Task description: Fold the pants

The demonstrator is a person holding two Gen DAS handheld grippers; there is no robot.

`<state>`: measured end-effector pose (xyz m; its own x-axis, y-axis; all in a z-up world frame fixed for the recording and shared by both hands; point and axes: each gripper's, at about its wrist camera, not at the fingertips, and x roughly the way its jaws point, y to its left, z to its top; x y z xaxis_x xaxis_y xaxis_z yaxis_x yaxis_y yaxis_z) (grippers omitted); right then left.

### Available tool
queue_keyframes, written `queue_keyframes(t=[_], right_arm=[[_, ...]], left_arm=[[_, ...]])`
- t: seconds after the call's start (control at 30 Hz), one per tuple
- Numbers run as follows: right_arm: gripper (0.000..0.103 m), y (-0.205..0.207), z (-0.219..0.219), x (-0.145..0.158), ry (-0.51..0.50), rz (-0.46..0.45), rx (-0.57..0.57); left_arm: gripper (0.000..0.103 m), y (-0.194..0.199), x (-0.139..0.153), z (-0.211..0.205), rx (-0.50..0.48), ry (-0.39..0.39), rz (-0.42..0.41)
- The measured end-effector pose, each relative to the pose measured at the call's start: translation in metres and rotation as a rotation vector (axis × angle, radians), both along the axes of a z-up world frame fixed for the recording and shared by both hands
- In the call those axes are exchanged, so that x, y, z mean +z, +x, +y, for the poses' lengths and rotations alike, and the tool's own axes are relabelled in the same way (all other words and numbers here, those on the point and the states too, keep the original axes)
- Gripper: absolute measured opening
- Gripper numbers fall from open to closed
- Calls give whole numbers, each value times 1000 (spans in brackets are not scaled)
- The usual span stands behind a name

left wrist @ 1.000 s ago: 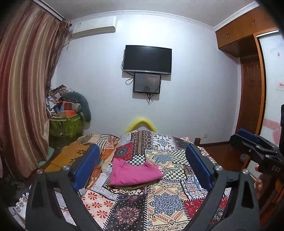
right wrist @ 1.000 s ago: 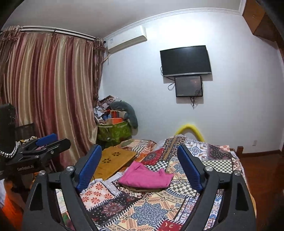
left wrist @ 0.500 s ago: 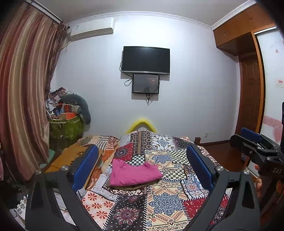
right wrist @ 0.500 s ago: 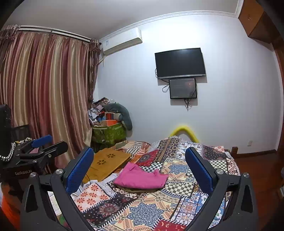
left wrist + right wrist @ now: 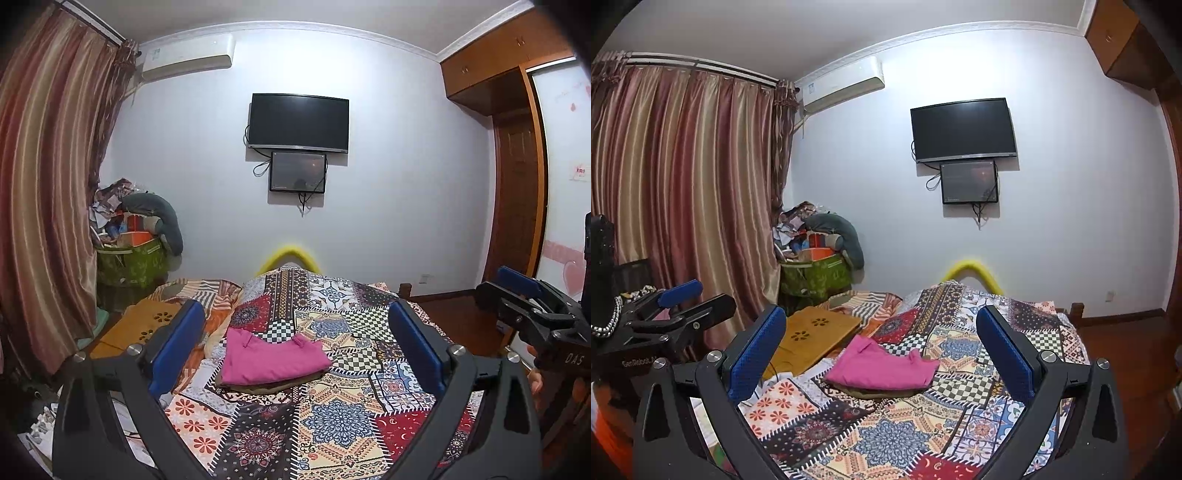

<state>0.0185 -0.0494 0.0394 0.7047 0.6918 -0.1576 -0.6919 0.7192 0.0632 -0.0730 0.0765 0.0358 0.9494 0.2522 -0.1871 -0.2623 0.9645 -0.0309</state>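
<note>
Left wrist view shows one folded bright pink cotton pants (image 5: 271, 358) on a patchwork bed quilt (image 5: 332, 417); two hand-held grippers, left hand-held gripper (image 5: 295, 343) and right hand-held gripper (image 5: 881, 343), both wide, holding nothing.

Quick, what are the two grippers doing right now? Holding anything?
Left gripper: open, holding nothing.
Right gripper: open, holding nothing.
The pink pants lie folded on the bed.

- This is a bedroom in a home: a bed with a colourful patchwork quilt (image 5: 332, 373) fills the middle.
- A black flat television (image 5: 298, 123) and a white air conditioner (image 5: 187, 55) hang on the wall.
- Long striped red-brown curtains (image 5: 683, 192) and a brown wooden wardrobe (image 5: 506, 51) stand at the sides.
</note>
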Motion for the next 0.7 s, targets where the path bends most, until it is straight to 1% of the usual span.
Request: queue_keyframes(t=[0.7], right_arm=[[103, 3, 3, 3, -7, 10, 4]], left_arm=[[101, 0, -1, -3, -2, 7, 4]])
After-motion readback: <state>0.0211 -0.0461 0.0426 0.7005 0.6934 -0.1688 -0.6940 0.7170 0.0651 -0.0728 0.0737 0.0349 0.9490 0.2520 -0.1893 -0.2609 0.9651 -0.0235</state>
